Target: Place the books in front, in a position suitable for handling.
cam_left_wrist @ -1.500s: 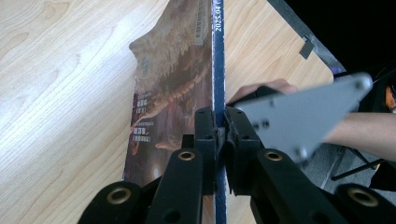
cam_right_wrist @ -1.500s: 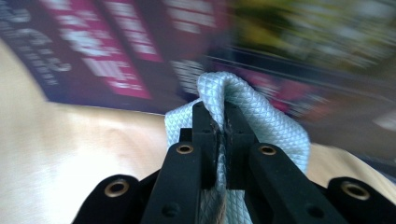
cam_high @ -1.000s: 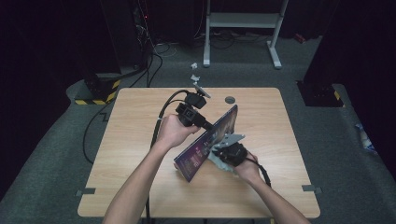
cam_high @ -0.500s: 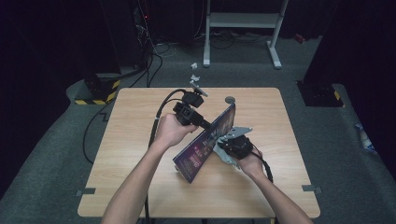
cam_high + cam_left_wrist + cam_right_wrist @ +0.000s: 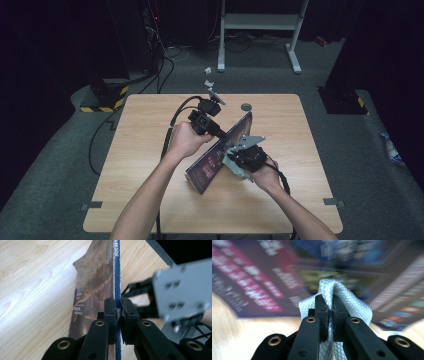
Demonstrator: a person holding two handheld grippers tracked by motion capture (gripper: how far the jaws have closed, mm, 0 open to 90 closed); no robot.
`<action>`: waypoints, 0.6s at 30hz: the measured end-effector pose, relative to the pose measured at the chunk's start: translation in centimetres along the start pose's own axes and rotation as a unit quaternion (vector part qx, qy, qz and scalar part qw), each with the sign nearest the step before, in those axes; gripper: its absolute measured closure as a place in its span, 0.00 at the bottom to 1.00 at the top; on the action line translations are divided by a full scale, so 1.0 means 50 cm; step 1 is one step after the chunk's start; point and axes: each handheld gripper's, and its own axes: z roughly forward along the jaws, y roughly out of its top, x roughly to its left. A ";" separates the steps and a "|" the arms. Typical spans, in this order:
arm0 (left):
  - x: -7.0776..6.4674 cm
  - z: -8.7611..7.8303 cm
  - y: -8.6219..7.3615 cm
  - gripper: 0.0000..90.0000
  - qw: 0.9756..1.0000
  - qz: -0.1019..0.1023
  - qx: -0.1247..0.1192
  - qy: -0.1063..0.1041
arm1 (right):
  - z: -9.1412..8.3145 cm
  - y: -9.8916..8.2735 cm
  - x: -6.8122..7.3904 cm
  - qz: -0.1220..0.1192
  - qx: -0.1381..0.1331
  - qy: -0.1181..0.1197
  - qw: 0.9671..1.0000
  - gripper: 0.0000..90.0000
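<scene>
High view: the left hand-held gripper [image 5: 220,134] is clamped on the edge of the magazine [image 5: 216,156], standing tilted on the counter [image 5: 150,150]. The right hand-held gripper [image 5: 330,305] is clamped on a white cloth [image 5: 352,306]; wiping the cover seems next.

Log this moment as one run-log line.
left tool: shut on magazine edge, held upright on table | right tool: shut on white cloth, beside magazine cover | step: wiping cover

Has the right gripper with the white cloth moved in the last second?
Yes. The right gripper has slid up the magazine cover, toward the round hole at the table's far edge.
</scene>
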 end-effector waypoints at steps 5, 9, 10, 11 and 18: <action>0.002 0.005 0.005 0.94 1.000 -0.002 0.001 0.002 | -0.030 0.031 0.025 -0.026 -0.003 0.009 1.000 0.95; 0.001 0.011 0.006 0.94 1.000 -0.003 0.004 0.001 | -0.043 0.053 0.072 -0.065 -0.012 0.038 0.997 0.95; 0.000 0.011 0.006 0.94 1.000 -0.001 0.005 0.001 | -0.044 0.056 0.076 -0.072 -0.008 0.036 0.997 0.95; -0.002 0.011 0.005 0.94 1.000 -0.001 0.005 0.005 | -0.043 0.058 0.074 -0.076 -0.005 0.035 0.997 0.95; 0.004 0.005 0.002 0.94 1.000 -0.007 0.002 0.007 | -0.053 0.053 0.002 -0.001 -0.006 0.007 1.000 0.95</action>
